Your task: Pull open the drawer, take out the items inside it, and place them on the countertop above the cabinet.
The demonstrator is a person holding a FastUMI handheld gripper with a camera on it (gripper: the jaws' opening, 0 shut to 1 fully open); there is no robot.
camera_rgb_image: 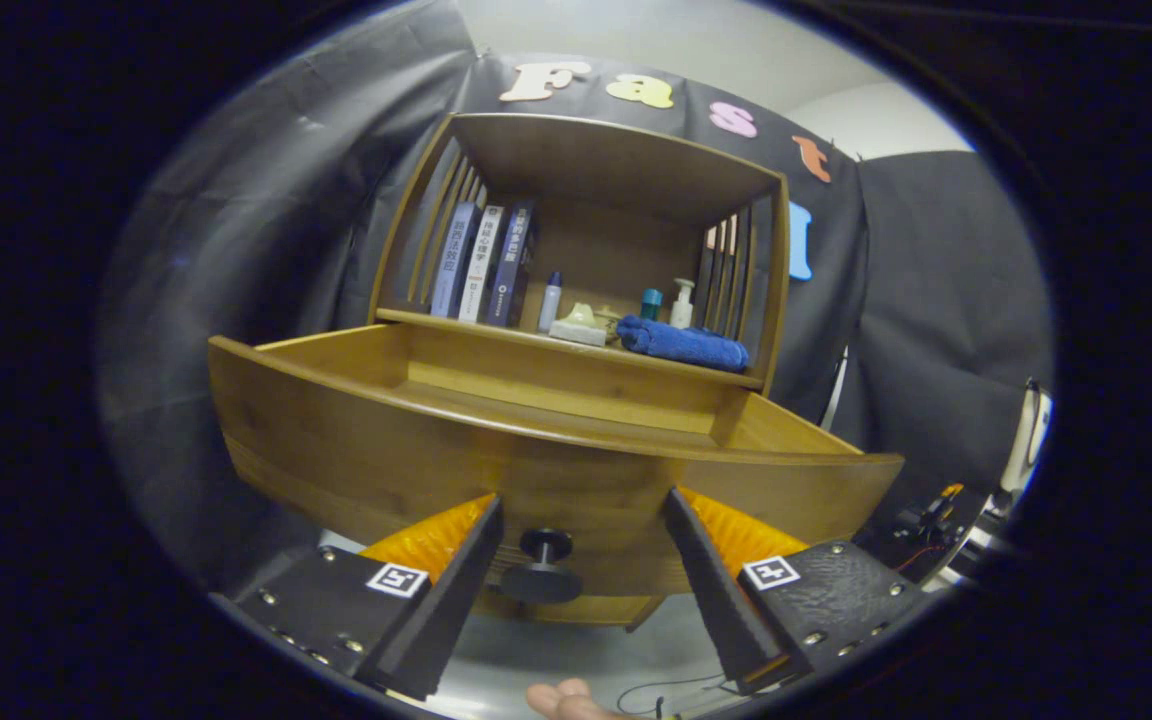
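The wooden cabinet's drawer point(356, 440) stands pulled out toward me, its front panel close ahead of the fingers. I cannot see the drawer's floor or what lies inside from this low angle. A dark round knob point(544, 562) on the drawer front sits between my fingers, untouched by either. My gripper point(581, 520) is open, its fingers spread wide on both sides of the knob. Above the drawer is the countertop point(496, 328), with a folded blue towel point(684, 346) at its right front.
On the countertop stand three upright books point(484, 262) at the left, a small blue-capped bottle point(549, 301), a pale soap dish point(579, 325), a teal-capped container point(651, 303) and a white pump bottle point(682, 304). A fingertip point(566, 698) shows below the gripper.
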